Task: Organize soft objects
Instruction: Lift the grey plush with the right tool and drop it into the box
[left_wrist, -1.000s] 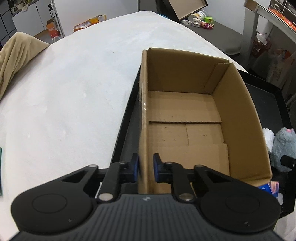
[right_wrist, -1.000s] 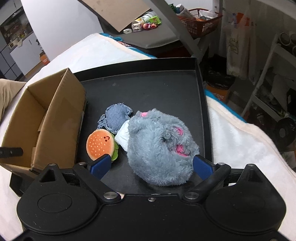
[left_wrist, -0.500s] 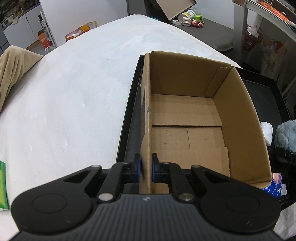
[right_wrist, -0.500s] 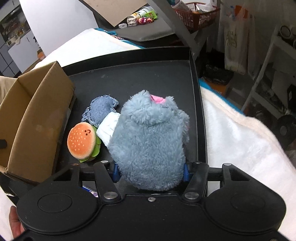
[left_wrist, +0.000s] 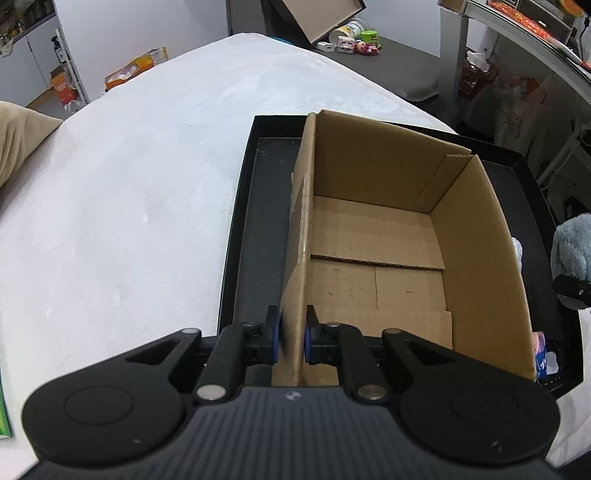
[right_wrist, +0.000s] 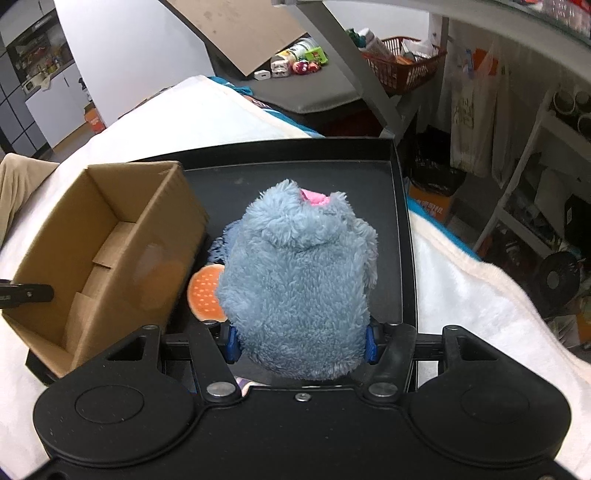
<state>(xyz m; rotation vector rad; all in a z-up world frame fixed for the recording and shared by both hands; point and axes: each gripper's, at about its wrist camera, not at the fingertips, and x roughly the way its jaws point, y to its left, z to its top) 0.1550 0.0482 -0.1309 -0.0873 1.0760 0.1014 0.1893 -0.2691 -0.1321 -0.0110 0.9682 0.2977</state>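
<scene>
While the left wrist view is looking along the left tool, that tool is pinching the near left wall of the open brown cardboard box, one blue pad on each face of the wall, steadying it. The box is sitting in the shallow black plastic tray on the white cloth-covered bench, and its corrugated floor is showing nothing inside. A bare strip of tray is lying between the box wall and the tray's left rim. At the right edge, grey-blue fur is showing beyond the box.

Turning to the right wrist view, the right tool is gripping the fluffy grey-blue plush animal with pink ears across its lower body, its pads pressing in at moderate width. The plush appears to be raised above the tray floor, beside the box and not yet over it. Lying on the tray against the box's outer wall are a small orange burger-shaped plush and a blue denim fabric piece, mostly hidden behind the held toy.

Judgement: the step in hand is carrying the plush into the box. To do it well, the grip should be staying firm on the yielding fur, the toy should be clearing the right wall before descending, and the left tool should be holding the box square.
</scene>
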